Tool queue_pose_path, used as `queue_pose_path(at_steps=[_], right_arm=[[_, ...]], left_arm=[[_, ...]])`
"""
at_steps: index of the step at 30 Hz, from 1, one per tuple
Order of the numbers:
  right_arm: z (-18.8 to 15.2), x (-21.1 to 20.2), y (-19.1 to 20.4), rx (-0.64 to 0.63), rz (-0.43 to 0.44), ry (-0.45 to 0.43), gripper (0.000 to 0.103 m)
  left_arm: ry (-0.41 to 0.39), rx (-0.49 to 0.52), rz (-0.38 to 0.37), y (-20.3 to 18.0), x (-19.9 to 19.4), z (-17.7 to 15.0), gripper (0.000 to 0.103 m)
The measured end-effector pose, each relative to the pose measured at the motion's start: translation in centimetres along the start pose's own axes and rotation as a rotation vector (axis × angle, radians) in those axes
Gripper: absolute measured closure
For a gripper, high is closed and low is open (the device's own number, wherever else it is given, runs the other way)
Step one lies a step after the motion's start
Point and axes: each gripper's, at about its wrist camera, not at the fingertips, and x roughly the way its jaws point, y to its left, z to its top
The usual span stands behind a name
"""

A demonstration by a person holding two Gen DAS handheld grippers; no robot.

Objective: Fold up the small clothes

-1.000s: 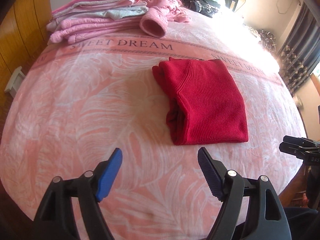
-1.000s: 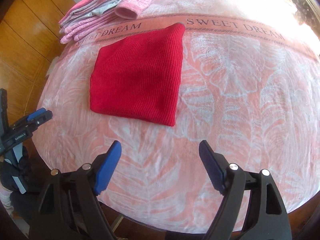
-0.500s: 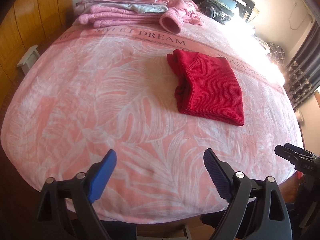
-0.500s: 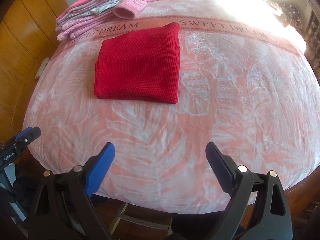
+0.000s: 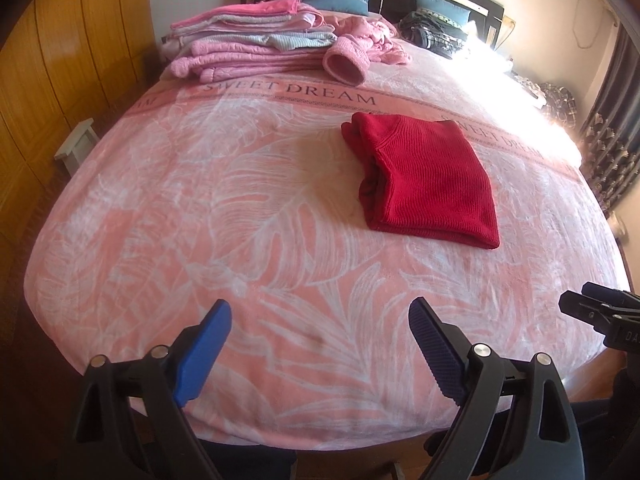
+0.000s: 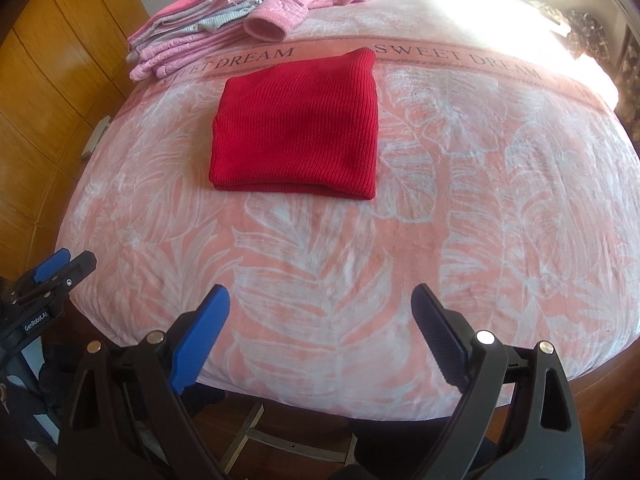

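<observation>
Folded red sweater (image 5: 428, 176) flat on bed (image 5: 200, 208), left gripper (image 5: 320, 344) and right gripper (image 6: 320, 332) fingers spread, empty, near bed's edge

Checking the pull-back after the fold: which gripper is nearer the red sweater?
Right, though only slightly. The right gripper hangs open at the bed's near edge, almost straight in front of the folded red sweater. The left gripper, also open, sits further left of it.

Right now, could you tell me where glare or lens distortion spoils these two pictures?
Left wrist view: sunlight blows out the blanket at far right, washing out its lettering; the bed edge bows from fisheye. Right wrist view: glare whitens the blanket's upper right corner, and its edges curve. The red sweater is sharp and evenly lit in both.
</observation>
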Motion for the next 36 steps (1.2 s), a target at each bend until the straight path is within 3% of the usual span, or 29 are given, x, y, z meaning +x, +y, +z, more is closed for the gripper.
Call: queue_pose_path(at_steps=[13, 21, 36], right_arm=[[-0.7, 0.9, 0.8, -0.023, -0.064, 0.015, 0.011], [-0.9, 1.3, 1.1, -0.026, -0.042, 0.026, 0.011], [-0.9, 1.3, 0.9, -0.022, -0.087, -0.013, 0.012]], left_arm=[[-0.008, 0.042, 0.146, -0.7, 0.3, -0.5, 0.004], [-0.011, 0.034, 0.147, -0.5, 0.4, -0.4, 0.004], [0.001, 0.049, 0.145, -0.9, 0.8, -0.5, 0.004]])
